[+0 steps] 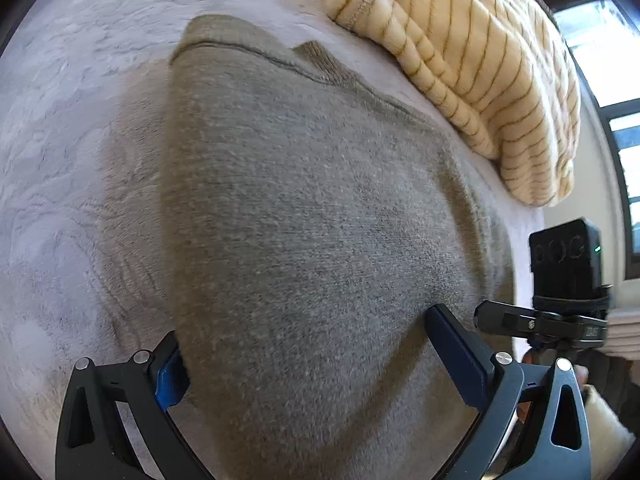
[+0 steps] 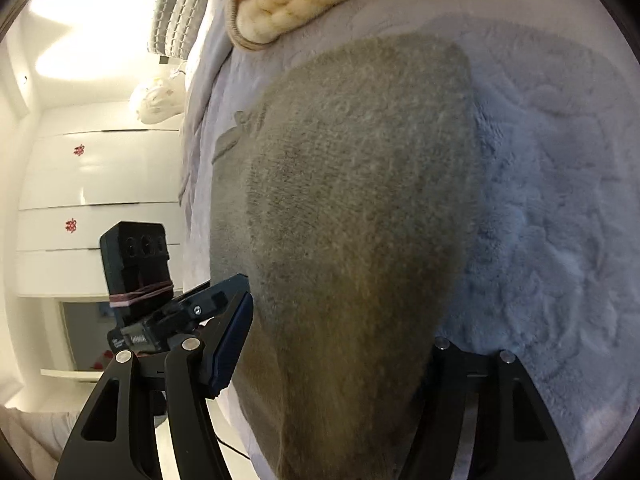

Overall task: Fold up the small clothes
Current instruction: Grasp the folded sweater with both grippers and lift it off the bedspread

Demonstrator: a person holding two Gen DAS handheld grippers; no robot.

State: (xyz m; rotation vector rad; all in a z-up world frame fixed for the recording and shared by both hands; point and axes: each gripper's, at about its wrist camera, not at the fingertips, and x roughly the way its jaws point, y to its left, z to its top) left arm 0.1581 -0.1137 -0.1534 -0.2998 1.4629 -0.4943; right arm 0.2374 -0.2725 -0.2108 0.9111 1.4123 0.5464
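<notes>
The grey knit garment (image 1: 304,216) lies flat on the pale plush blanket (image 1: 72,168), its seamed hem toward the cream striped garment (image 1: 472,60) heaped just beyond it. Left gripper (image 1: 308,360) and right gripper (image 2: 340,352) each stand wide, jaws straddling the near edge; whether the pads press on it cannot be told. Risk: closing now could pinch the blanket's pile with the knit, dragging both and skewing the fold.

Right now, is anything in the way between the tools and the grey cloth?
Nothing visible. The grey cloth already lies between the fingers of the left tool and the right tool. The striped yellow garment sits beyond it, at its far edge.
</notes>
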